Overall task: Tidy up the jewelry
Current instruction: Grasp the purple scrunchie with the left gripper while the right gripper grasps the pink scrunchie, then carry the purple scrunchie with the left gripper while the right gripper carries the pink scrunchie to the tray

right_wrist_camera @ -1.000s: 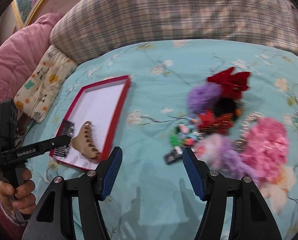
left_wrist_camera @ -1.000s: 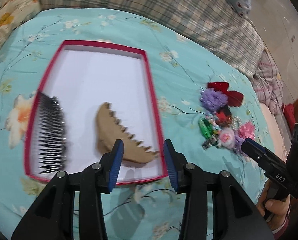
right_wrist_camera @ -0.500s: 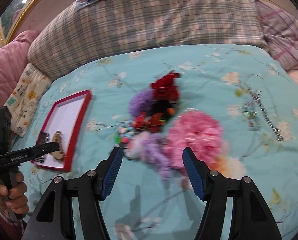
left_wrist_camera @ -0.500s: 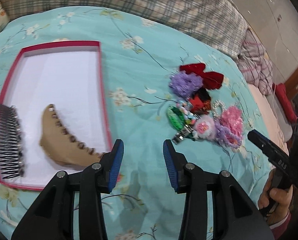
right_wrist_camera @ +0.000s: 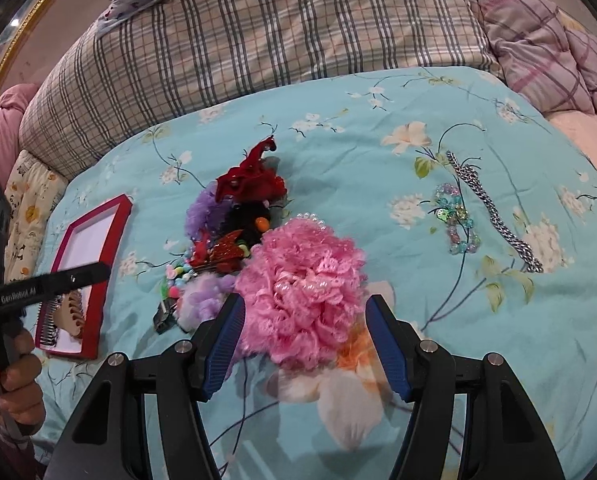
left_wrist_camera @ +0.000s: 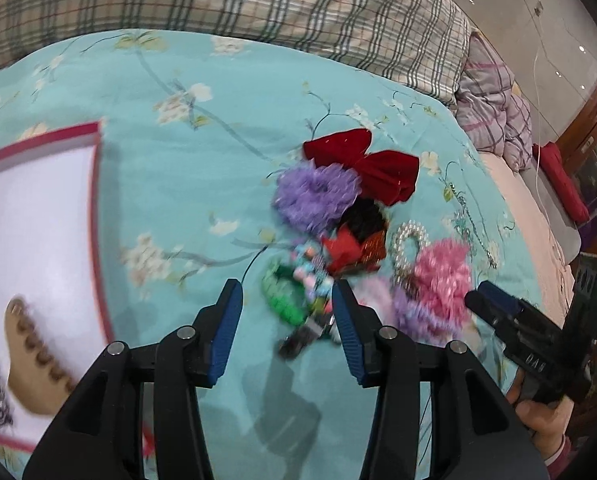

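Both tools gape wide and hold nothing, the right gripper [right_wrist_camera: 302,336] straddling the pink scrunchie [right_wrist_camera: 302,284] mid-bedspread [right_wrist_camera: 378,120], the left gripper [left_wrist_camera: 286,320] over the green clip [left_wrist_camera: 282,300], the red tray [right_wrist_camera: 118,232] toward the bedspread's left edge.

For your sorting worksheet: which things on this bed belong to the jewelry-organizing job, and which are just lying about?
Belongs to the job:
red-rimmed tray
tan claw clip
black comb
pink scrunchie
purple scrunchie
red bow
beaded bracelet
silver chain

Just lying about:
plaid pillow
floral bedspread
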The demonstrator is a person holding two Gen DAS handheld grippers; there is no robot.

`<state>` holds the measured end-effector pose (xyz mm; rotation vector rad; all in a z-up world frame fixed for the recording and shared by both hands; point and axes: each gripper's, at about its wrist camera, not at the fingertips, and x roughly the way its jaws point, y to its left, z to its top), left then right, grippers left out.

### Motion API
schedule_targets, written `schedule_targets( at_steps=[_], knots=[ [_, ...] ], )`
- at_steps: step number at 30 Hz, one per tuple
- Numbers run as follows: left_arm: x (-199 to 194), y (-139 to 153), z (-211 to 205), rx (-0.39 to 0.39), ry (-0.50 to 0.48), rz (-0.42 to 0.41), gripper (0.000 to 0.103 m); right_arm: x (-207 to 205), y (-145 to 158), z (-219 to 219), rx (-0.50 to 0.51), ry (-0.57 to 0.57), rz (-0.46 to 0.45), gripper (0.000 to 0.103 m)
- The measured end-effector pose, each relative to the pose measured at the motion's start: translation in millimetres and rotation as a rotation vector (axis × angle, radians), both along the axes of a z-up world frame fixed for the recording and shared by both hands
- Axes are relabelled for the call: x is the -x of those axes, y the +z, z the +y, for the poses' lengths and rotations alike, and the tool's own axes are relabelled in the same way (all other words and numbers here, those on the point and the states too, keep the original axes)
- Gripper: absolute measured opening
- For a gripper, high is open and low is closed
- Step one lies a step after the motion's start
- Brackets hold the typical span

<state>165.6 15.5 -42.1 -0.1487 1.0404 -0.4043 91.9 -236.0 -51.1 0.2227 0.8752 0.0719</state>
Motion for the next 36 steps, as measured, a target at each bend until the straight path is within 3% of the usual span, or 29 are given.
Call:
schedule_targets(
  at_steps=[8,9,12,14,15,17,18,27,36],
  knots=[
    [-47.8,-17.8,-34.5,0.011,-0.048,0.019,0.049,-22.5,-21.1,-7.3,-0.041,-0.008,0.046,0.063],
    [-53.3,-20.8,-37.6,0.015,-0.052,0.027,0.049,-23.8,-22.5,-8.6,-0.049,-0.014,0.049,0.058],
    [-67.8,-28.4,-45.5,0.04,-0.068,0.04,0.049,-25.6,-24.3,-11.0,-0.051,-0.022,0.055,0.017],
    [-75.2,-32.9,-50.4,0.05,-0.083,0.046,0.046,-25.1,-23.3,-13.1,-0.055,-0.026,0.052,0.013],
    [-77.7,-35.0,-52.4,0.053,-0.092,0.048,0.03,-24.1,-21.4,-13.5,-0.055,-0.028,0.044,0.011],
    [-80.1,-38.7,-54.7,0.061,-0.112,0.06,0.006,-20.7,-15.4,-16.0,-0.054,-0.035,0.022,0.01],
    [-80.2,-39.7,-54.6,0.067,-0.117,0.062,0.003,-19.1,-12.6,-17.9,-0.064,-0.036,0.013,0.01],
    [-66.3,-18.9,-27.4,0.095,-0.073,0.009,0.0,-8.6,11.6,-21.7,-0.076,-0.039,-0.043,0.009],
    [-35.5,16.3,21.3,0.134,0.002,-0.059,0.0,-5.5,29.0,4.6,-0.093,0.025,-0.072,0.009]
  ],
)
